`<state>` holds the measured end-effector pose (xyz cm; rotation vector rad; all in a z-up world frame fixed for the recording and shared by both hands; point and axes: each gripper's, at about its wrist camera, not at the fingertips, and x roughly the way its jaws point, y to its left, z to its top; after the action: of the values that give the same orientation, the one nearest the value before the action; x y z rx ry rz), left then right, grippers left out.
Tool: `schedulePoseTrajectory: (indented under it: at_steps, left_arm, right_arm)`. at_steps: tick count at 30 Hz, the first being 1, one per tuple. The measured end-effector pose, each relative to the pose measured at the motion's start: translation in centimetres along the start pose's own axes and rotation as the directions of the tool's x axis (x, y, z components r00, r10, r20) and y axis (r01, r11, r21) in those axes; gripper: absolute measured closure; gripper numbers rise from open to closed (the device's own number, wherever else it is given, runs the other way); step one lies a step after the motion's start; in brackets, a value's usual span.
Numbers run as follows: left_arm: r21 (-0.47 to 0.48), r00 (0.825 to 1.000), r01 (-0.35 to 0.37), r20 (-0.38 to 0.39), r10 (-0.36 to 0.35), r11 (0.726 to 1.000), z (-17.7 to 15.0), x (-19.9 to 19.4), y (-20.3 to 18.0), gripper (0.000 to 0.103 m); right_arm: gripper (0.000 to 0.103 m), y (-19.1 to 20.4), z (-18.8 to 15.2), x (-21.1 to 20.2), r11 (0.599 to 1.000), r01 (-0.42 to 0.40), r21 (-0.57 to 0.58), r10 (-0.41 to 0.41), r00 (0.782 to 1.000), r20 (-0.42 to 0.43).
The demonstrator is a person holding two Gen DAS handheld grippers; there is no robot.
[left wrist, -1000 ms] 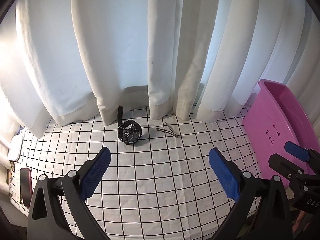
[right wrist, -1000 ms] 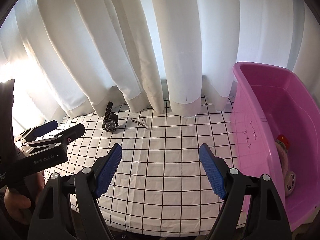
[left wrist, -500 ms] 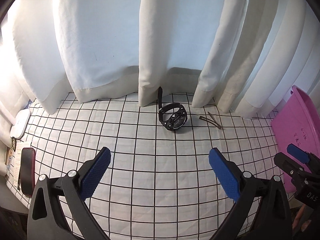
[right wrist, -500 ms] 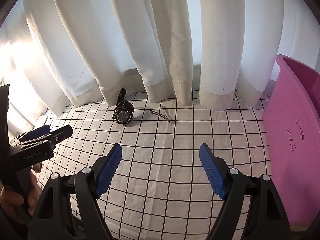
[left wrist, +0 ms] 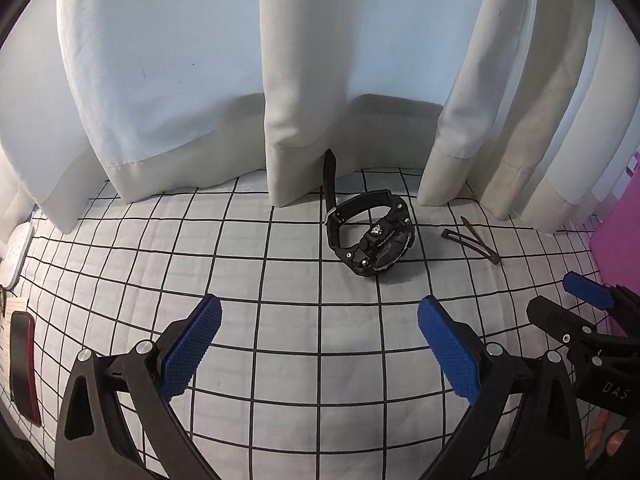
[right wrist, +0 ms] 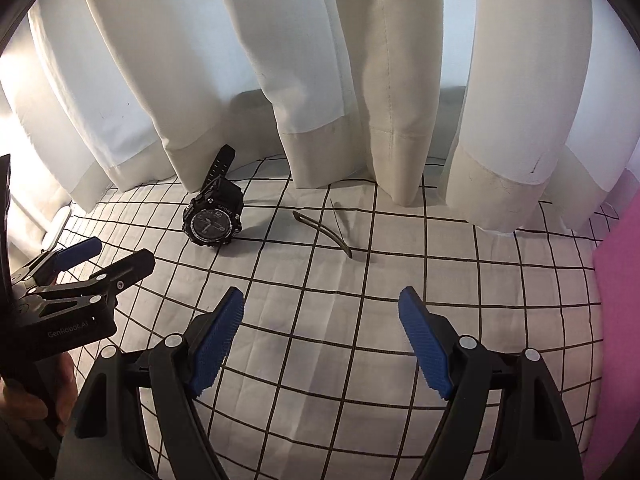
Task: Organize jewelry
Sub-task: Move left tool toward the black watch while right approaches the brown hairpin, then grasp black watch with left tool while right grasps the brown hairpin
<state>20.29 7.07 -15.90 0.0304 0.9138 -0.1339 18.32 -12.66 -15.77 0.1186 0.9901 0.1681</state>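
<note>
Left wrist view: chunky black plastic sport wristwatch (left wrist: 370, 236) lies on its side on white black-grid tablecloth (left wrist: 280, 320), strap looped, free strap end pointing up-back against white curtain hem (left wrist: 288, 176). Thin dark metal hair clip (left wrist: 472, 245) just right of watch, apart, long axis running from near watch out right and toward cam. Left gripper (left wrist: 318, 352) hovers short of watch, jaws wide, nothing btwn. Right gripper (right wrist: 320, 338) likewise wide, empty, nearer the clip. Pink plastic bin (right wrist: 618, 320) far right of watch.

Both wrist views face the watch (left wrist: 370, 236) obliquely downward.
</note>
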Motion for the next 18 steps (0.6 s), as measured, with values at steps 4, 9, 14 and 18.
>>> schedulePoseTrajectory:
  at_steps: [4,9,14,18]
  left_arm:
    - [0.007,1.000,-0.005,0.016,0.005,1.000,0.4,2.2,-0.5,0.006]
    - [0.027,1.000,-0.002,0.017,0.001,1.000,1.3,4.4,-0.6,0.006]
    - [0.047,1.000,0.007,0.023,-0.008,0.999,2.0,5.4,-0.7,0.006]
    - [0.055,1.000,0.010,0.018,-0.011,0.998,2.4,6.3,-1.3,0.006]
  right_arm:
    - [0.027,-0.7,0.6,2.3,1.000,-0.003,-0.002,0.003,1.000,-0.012]
    - [0.027,-1.1,1.2,4.4,1.000,-0.006,-0.015,0.005,1.000,-0.021]
    - [0.027,-1.2,2.1,5.7,0.999,0.001,-0.040,-0.002,1.000,-0.011]
    - [0.027,-1.3,2.8,7.0,0.998,0.019,-0.054,-0.021,0.999,-0.027]
